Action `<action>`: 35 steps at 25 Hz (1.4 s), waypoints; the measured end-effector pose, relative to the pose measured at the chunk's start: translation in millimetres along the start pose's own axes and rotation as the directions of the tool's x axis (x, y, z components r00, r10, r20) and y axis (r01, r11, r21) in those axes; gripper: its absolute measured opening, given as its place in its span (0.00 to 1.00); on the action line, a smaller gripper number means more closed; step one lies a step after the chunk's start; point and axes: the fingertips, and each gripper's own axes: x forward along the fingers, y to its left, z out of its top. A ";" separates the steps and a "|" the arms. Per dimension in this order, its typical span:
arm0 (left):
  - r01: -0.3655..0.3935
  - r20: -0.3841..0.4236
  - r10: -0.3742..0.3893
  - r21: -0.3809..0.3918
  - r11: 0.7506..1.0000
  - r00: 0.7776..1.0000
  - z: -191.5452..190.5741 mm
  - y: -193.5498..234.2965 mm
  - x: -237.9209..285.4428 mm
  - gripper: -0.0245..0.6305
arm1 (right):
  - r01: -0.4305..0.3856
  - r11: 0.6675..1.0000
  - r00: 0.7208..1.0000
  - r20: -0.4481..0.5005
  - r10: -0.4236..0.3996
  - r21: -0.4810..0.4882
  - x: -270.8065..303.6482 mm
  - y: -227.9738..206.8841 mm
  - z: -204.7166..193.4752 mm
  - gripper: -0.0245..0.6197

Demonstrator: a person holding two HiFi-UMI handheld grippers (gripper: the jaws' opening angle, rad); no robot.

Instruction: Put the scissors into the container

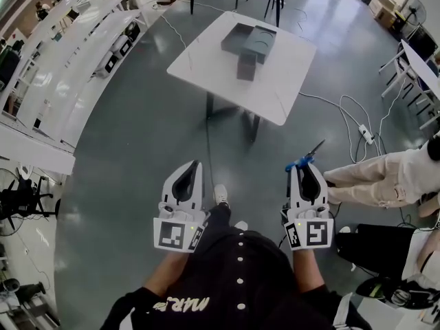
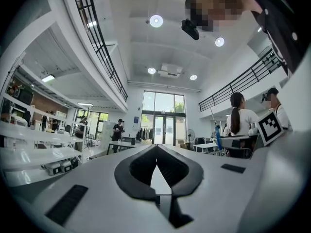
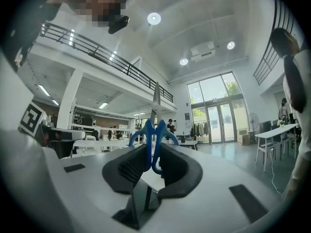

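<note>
Lab/workshop hall: long white benches w/ gear, mezzanine railings, concrete floor.

A glossy grey floor is being lit by round ceiling lamps. A white table is being shown at the upper centre of the head view, long white benches at its upper left. Daylight is being let in through tall glazed doors beside a railed gallery.
</note>
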 end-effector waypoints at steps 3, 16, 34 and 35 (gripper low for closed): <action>0.001 0.002 -0.001 -0.011 1.000 1.000 -0.8 8.9 18.1 0.08 | 0.006 1.000 1.000 -0.003 -0.006 0.000 17.1 -5.9 -0.4 0.18; 0.025 0.012 -0.025 -0.040 0.999 1.000 -2.8 50.9 99.1 0.08 | 0.028 0.999 1.000 -0.008 -0.028 -0.023 97.5 -29.2 -2.5 0.18; 0.064 0.001 -0.064 -0.028 0.998 0.998 -1.0 116.3 164.3 0.08 | 0.058 0.998 0.998 -0.004 -0.058 -0.019 183.8 -19.4 -4.0 0.18; 0.065 0.000 -0.065 -0.028 0.997 0.998 -1.4 119.7 167.9 0.08 | 0.061 0.998 0.998 -0.005 -0.061 -0.020 188.3 -19.6 -4.6 0.18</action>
